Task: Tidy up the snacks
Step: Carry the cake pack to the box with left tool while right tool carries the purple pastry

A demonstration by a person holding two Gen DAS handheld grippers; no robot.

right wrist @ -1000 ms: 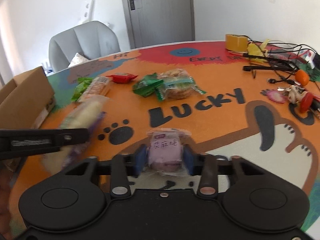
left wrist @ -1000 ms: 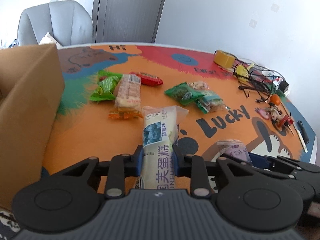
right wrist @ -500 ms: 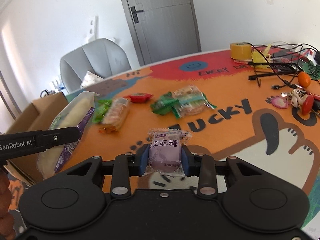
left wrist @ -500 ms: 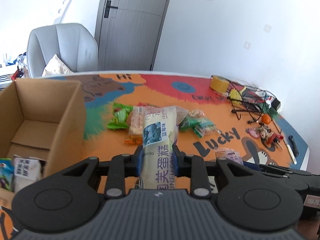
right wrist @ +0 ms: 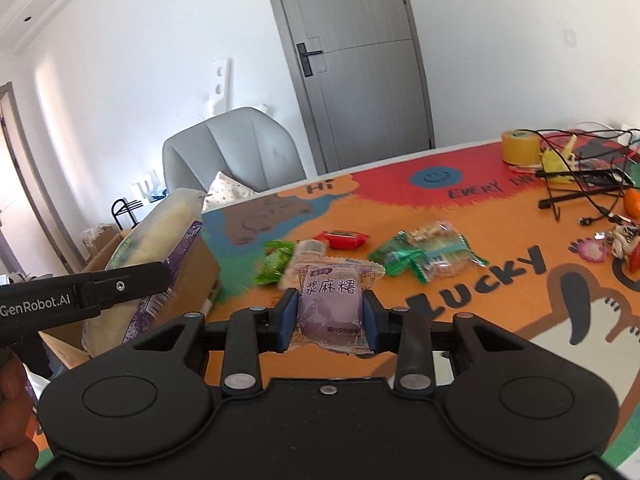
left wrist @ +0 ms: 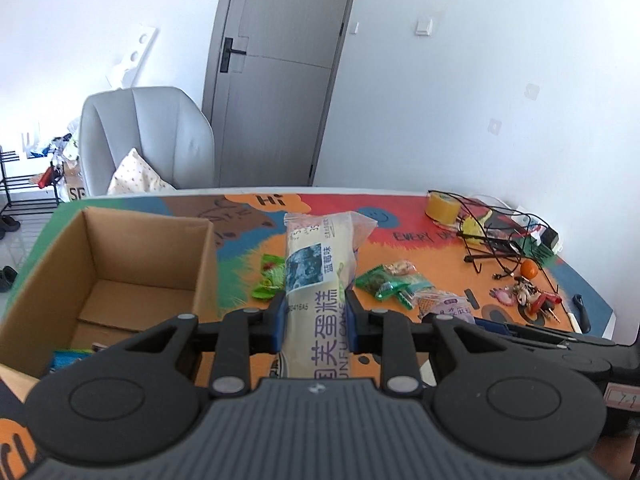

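Open cardboard box (left wrist: 120, 264): blue-green packet (left wrist: 66, 359) in near corner, rest bare.

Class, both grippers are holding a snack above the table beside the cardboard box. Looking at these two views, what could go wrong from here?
1. The left gripper clamps the long cake pack near one end; the free length may snag the cardboard box wall.
2. The right gripper pinches the purple mochi packet, whose soft wrapper might slip.
3. The grippers sit close together and could collide at the box.
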